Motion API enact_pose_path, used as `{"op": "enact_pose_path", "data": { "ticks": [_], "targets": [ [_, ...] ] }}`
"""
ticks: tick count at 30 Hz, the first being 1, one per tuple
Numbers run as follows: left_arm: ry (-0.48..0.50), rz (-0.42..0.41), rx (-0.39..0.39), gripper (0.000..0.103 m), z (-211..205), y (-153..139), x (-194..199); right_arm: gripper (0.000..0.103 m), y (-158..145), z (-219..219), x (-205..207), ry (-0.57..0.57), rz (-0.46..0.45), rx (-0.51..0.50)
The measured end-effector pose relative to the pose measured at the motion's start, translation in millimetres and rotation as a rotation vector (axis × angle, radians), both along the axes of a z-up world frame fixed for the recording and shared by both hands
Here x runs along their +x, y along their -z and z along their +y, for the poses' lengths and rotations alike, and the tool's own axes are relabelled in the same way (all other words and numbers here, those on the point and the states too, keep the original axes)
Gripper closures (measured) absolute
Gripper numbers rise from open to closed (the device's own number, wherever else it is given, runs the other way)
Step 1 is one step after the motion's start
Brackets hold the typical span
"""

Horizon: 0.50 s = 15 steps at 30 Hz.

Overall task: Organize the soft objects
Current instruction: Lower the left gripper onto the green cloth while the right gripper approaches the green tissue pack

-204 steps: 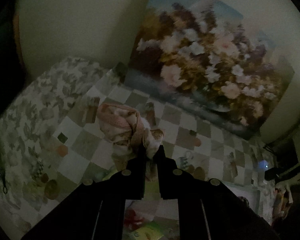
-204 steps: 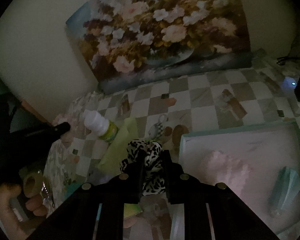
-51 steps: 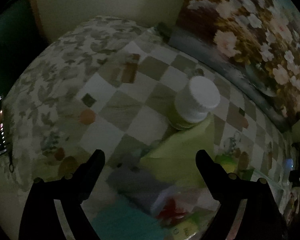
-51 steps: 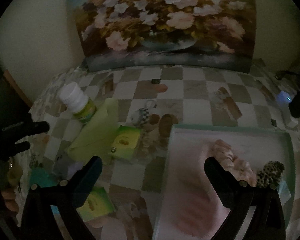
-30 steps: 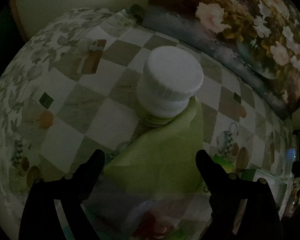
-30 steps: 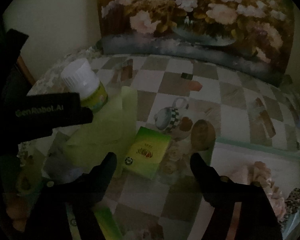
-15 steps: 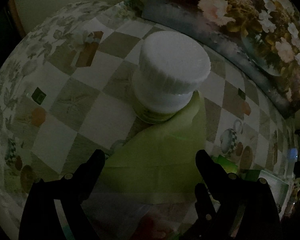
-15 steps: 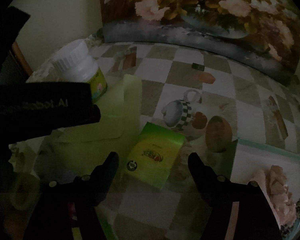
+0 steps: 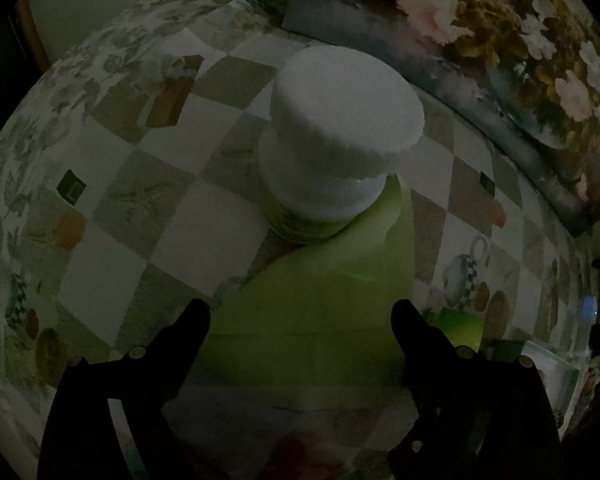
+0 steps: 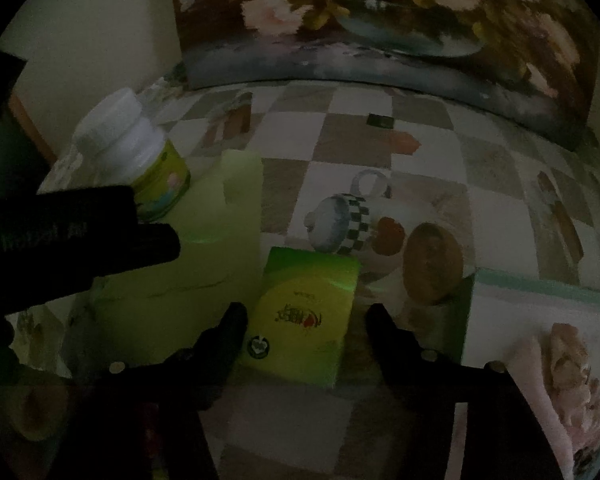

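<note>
A folded pale green cloth [image 9: 320, 312] lies on the checked tablecloth, leaning against a white-capped bottle [image 9: 340, 136]. My left gripper [image 9: 300, 314] is open, its fingers on either side of the cloth's near part. My right gripper [image 10: 304, 312] is open, its fingers straddling a small green box [image 10: 304, 320]. The cloth [image 10: 204, 248] and bottle [image 10: 140, 160] show at the left in the right wrist view, with the left gripper's finger [image 10: 100, 232] over them. A pink scrunchie [image 10: 568, 356] lies in the tray [image 10: 540, 284] at the right.
A large flower painting [image 10: 380, 12] leans on the wall behind the table. Printed teapot and bread motifs cover the tablecloth [image 9: 140, 200]. The scene is dim. A small blue light [image 9: 589, 304] glows at the far right.
Both grippers have moved forward and lower. The left one has closed in on the green cloth and bottle; the right one has come down around the green box. Both stay open.
</note>
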State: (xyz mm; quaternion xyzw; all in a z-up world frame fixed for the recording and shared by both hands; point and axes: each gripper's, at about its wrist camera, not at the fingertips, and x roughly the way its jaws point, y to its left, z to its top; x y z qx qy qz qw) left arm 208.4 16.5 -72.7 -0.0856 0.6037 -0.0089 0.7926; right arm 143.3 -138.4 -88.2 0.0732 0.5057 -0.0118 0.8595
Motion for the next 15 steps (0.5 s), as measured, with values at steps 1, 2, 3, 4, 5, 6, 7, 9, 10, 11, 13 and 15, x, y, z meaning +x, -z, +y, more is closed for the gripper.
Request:
{"op": "enact_pose_path", "data": {
  "ticks": [1,2,3,4,5,6,7,9,10,11,13,15],
  "targets": [
    [0.002,0.001,0.001,0.011,-1.4,0.5,0.2,0.041,0.0,-1.7,0.2,0.001,0.001,0.008],
    [0.005,0.003,0.003,0.011,-2.0,1.3,0.4,0.041,-0.3,-2.8,0.1,0.003,0.001,0.011],
    [0.008,0.005,0.005,0.011,-2.9,2.2,0.7,0.044,-0.4,-3.7,0.3,0.005,0.002,0.010],
    [0.012,0.007,0.008,0.011,-4.3,3.7,0.8,0.050,-0.5,-4.9,0.2,0.010,0.004,0.007],
    [0.016,0.010,0.010,0.011,-5.6,5.4,1.1,0.052,-0.1,-6.1,0.5,0.016,0.006,0.005],
    [0.019,0.012,0.013,0.011,-6.7,6.9,1.5,0.053,-0.2,-7.2,0.4,0.019,0.008,0.006],
    [0.023,0.016,0.018,0.011,-7.8,8.8,2.1,0.053,-0.6,-8.7,0.1,0.021,0.008,0.011],
    [0.031,0.023,0.027,0.011,-10.7,11.9,2.7,0.053,-0.7,-9.7,-0.5,0.019,0.009,0.012],
    [0.032,0.024,0.028,0.011,-11.6,12.8,2.9,0.053,-0.8,-9.9,-0.6,0.018,0.009,0.012],
    [0.033,0.027,0.031,0.011,-12.5,14.3,3.3,0.053,-0.8,-10.1,-0.7,0.017,0.009,0.012],
    [0.034,0.029,0.038,0.011,-12.9,16.5,3.3,0.053,-0.9,-10.5,-0.9,0.016,0.010,0.012],
    [0.037,0.030,0.045,0.011,-14.4,18.5,4.2,0.053,-0.8,-10.7,-1.0,0.015,0.010,0.012]
  ]
}}
